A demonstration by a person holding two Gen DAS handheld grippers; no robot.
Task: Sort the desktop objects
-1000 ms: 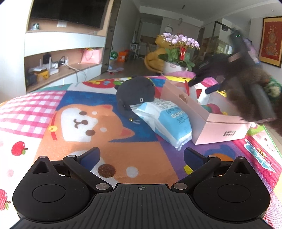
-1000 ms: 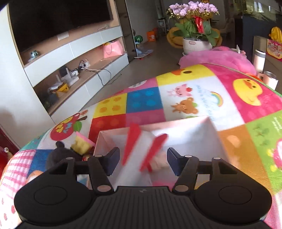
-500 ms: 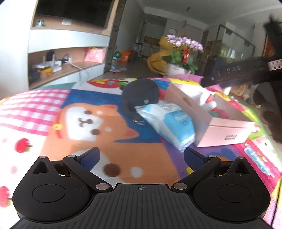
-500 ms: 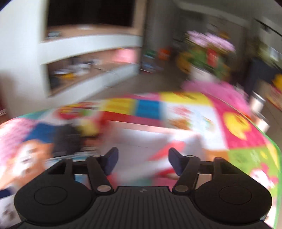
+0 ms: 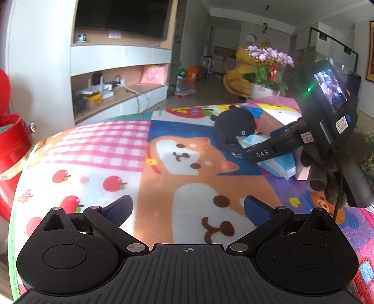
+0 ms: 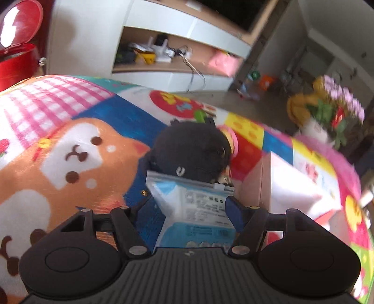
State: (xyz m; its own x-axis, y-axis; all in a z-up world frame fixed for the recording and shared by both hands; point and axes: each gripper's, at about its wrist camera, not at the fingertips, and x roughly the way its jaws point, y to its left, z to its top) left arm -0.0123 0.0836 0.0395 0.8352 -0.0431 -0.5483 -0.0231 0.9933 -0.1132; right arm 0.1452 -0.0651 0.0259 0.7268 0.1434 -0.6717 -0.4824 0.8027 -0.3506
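We see bright daylight across both views, with a warm sunlit patch on the cartoon mat (image 5: 163,182) near the left wrist camera. That view is sharp, though fisheye bending curves the shelving at far left. The right wrist view is smeared by motion blur, worst at the flower pot (image 6: 327,117) far right, and glare whitens the red lid (image 6: 18,21).
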